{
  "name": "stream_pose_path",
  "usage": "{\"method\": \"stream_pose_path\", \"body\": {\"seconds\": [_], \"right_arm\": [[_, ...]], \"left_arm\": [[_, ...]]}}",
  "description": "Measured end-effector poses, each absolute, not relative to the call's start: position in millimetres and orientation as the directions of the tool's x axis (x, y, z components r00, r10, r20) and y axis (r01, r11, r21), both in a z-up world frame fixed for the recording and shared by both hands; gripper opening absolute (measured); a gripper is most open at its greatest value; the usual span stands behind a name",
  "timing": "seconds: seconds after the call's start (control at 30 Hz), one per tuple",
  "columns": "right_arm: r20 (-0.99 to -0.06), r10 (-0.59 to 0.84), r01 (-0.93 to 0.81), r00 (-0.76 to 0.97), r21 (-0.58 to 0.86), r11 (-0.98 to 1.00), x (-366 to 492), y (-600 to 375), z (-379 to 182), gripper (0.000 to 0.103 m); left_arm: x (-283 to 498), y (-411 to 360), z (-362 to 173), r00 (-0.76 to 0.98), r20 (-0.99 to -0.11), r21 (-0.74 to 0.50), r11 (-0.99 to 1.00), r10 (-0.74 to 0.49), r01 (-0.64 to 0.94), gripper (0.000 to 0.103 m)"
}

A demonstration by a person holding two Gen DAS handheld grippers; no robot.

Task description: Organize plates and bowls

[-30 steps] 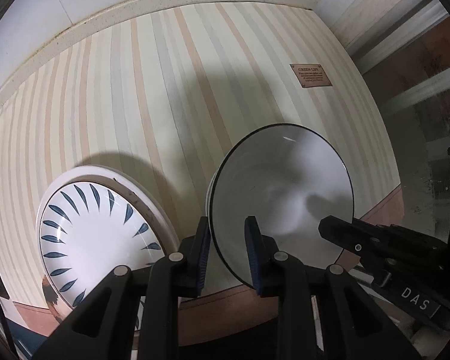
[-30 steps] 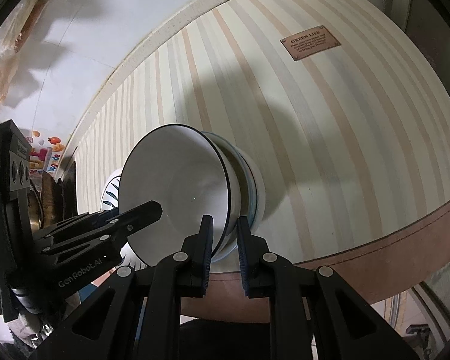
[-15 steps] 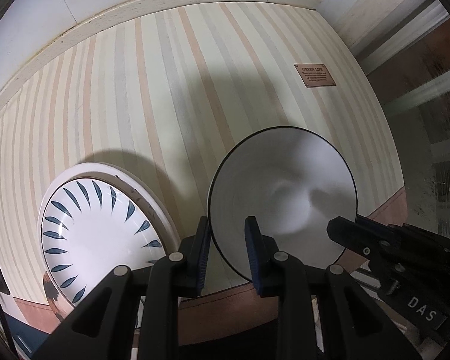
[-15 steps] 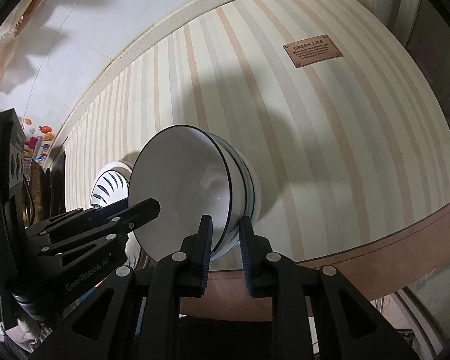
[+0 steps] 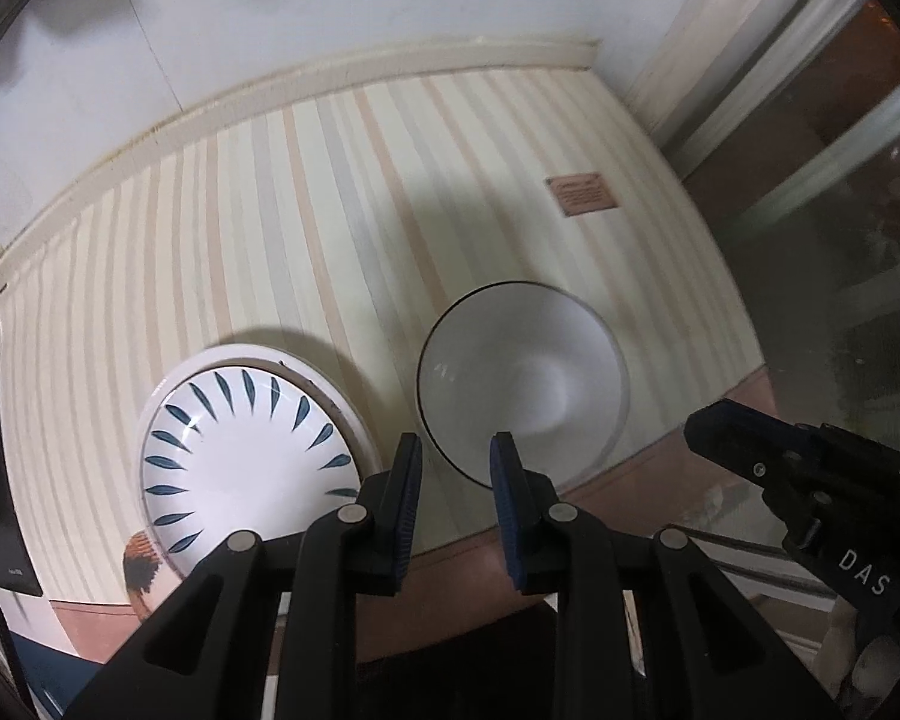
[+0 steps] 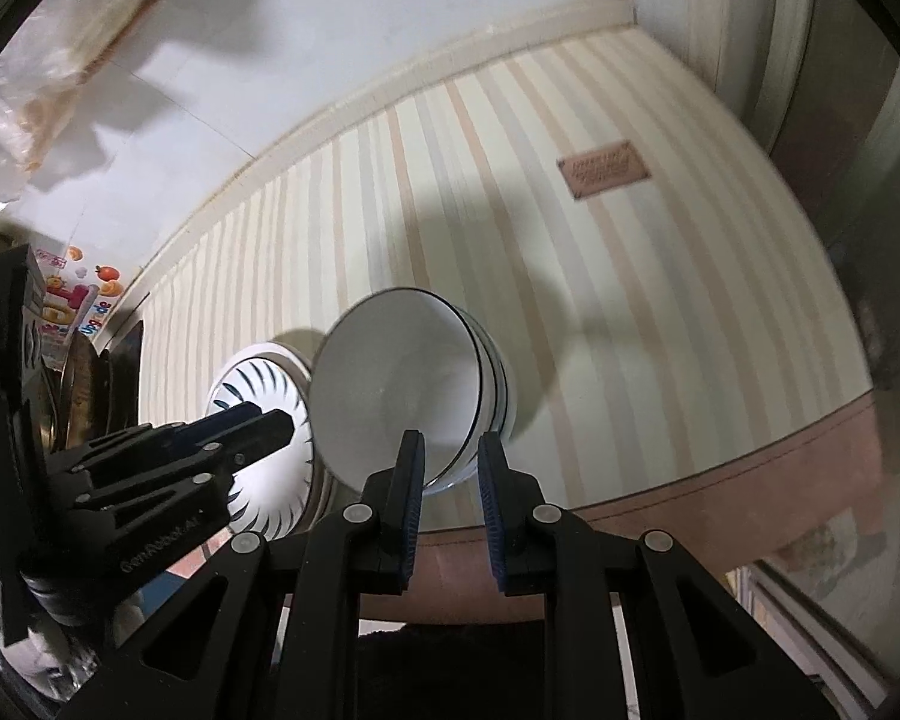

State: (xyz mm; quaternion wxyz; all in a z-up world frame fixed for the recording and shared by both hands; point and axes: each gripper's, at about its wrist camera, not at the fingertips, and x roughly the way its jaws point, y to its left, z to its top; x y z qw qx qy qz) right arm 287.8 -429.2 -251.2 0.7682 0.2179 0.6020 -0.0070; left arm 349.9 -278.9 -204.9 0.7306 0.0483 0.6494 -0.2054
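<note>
Left wrist view: both grippers' jaws narrow and empty above stacked bowls (image 5: 522,393), which look smooth, breakable, best gripped at the rim.

striped tablecloth (image 5: 282,252) | brown label patch (image 6: 605,169), text blurred | possibly colourful stickers (image 6: 72,300) on wall

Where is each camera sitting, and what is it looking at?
Left wrist: on the left gripper, looking steeply down at the striped table, leaf plate and white bowl; right gripper shows at the right edge.
Right wrist: on the right gripper, looking down at the same bowl; left gripper shows at the left.
Shared: bowl, plate, table, brown label.
</note>
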Motion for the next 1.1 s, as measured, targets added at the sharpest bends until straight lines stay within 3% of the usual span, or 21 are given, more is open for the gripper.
{"method": "stream_pose_path", "body": {"seconds": [0.13,0.23,0.4,0.47,0.57,0.6,0.67,1.1], "right_arm": [[-0.923,0.219,0.259,0.317,0.307,0.916,271,-424,-217,0.022],[-0.923,0.189,0.258,0.336,0.283,0.924,258,-419,-197,0.038],[-0.917,0.109,0.262,0.383,0.221,0.939,236,-413,-162,0.069],[-0.91,0.08,0.264,0.406,0.2,0.944,229,-411,-148,0.075],[-0.901,0.047,0.272,0.431,0.18,0.945,219,-410,-130,0.082],[-0.9,0.036,0.277,0.434,0.172,0.946,216,-410,-126,0.084],[-0.897,0.019,0.284,0.441,0.159,0.946,209,-408,-117,0.085],[-0.862,-0.032,0.263,0.505,0.118,0.957,185,-394,-69,0.09]], "left_arm": [[337,-272,-176,0.099,-0.957,-0.217,0.902,-0.272,0.374,0.022],[331,-268,-159,0.126,-0.948,-0.223,0.896,-0.291,0.384,0.022],[321,-260,-135,0.182,-0.935,-0.213,0.89,-0.306,0.404,0.044],[319,-257,-128,0.202,-0.929,-0.207,0.887,-0.311,0.413,0.07],[314,-253,-117,0.225,-0.916,-0.215,0.881,-0.331,0.421,0.072],[313,-252,-114,0.228,-0.914,-0.217,0.88,-0.335,0.423,0.073],[311,-251,-108,0.235,-0.91,-0.219,0.876,-0.343,0.43,0.084],[300,-238,-78,0.26,-0.879,-0.263,0.862,-0.399,0.434,0.084]]}}
